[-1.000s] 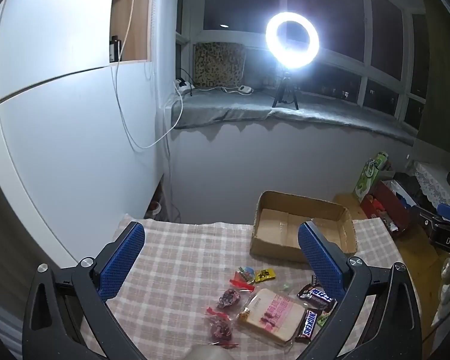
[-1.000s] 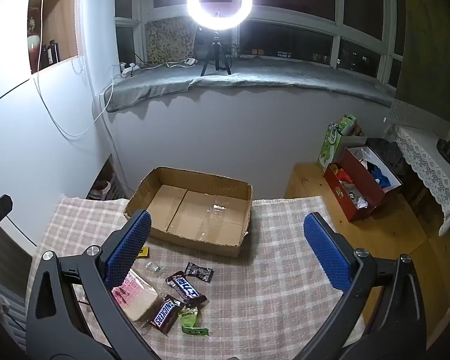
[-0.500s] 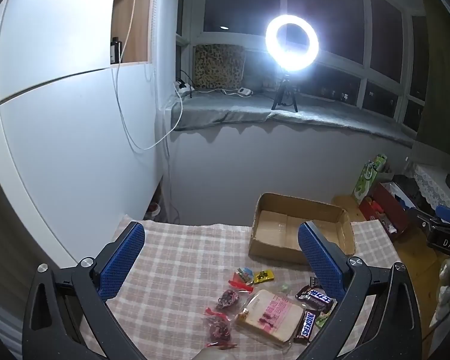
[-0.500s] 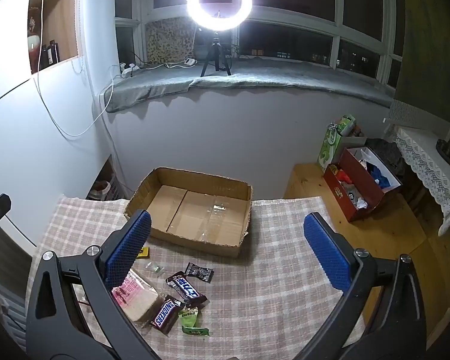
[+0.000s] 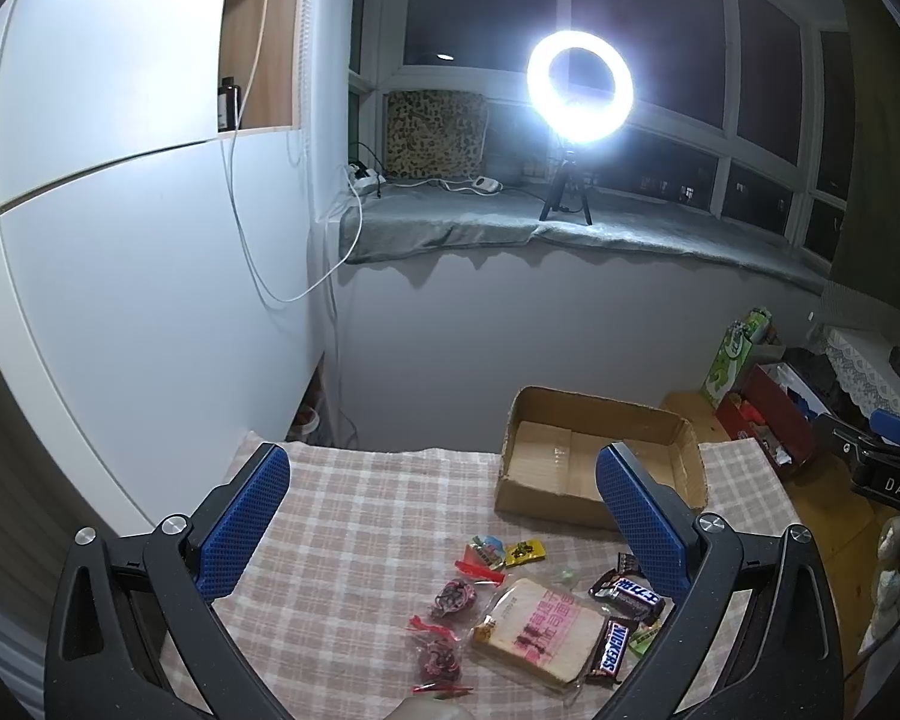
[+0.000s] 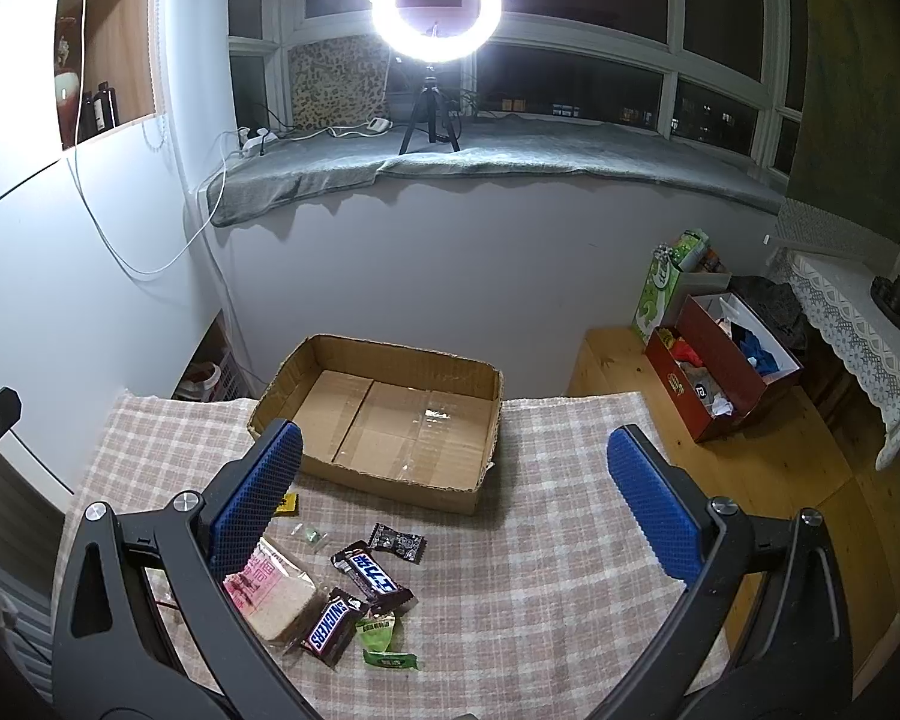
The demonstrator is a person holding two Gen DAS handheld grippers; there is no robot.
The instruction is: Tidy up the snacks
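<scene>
An empty open cardboard box sits at the far edge of a checked tablecloth. Loose snacks lie in front of it: a wrapped bread slice, two Snickers bars, a small black packet, a green packet, a yellow candy and red-wrapped sweets. My left gripper is open and empty above the table. My right gripper is open and empty above the snacks.
A ring light on a tripod stands on the grey window sill. A red box of clutter and a green bag stand on the wooden floor at the right. A white wall with a cable is at the left.
The left wrist view has tilted slightly upward, so the box and snacks sit a little lower in it. The right gripper has barely moved. Both stay open.
</scene>
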